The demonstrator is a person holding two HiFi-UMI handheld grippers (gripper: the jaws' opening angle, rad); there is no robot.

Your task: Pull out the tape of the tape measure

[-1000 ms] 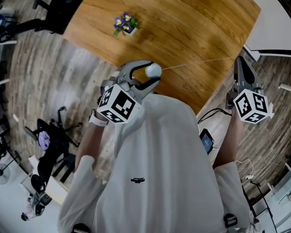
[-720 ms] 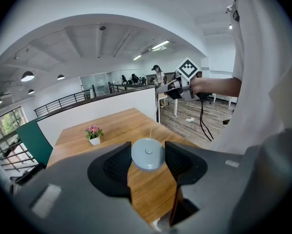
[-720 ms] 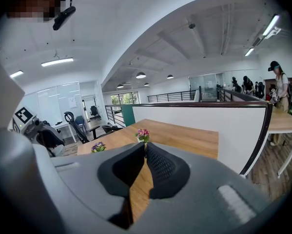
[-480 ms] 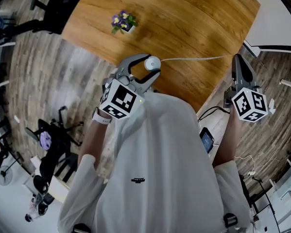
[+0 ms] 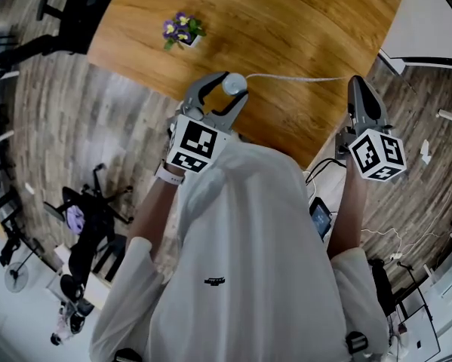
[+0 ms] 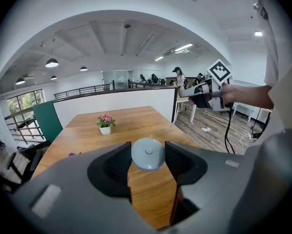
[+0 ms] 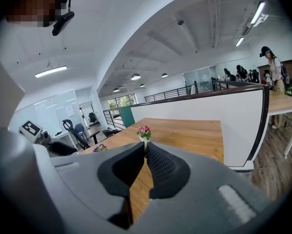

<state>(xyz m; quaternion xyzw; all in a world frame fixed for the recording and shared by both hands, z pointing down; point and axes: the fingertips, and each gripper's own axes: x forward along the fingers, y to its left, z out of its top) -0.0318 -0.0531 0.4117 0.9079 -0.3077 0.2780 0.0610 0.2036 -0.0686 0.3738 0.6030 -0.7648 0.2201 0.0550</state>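
Jaws of left gripper clamped on round pale tape measure; thin white tape stretched sideways, end pinched by right gripper.

The tape measure sits between your left gripper's jaws, over the table's near edge. Its tape runs right to your right gripper, apparently ending between those jaws. A flower pot stands on the table, behind and left.
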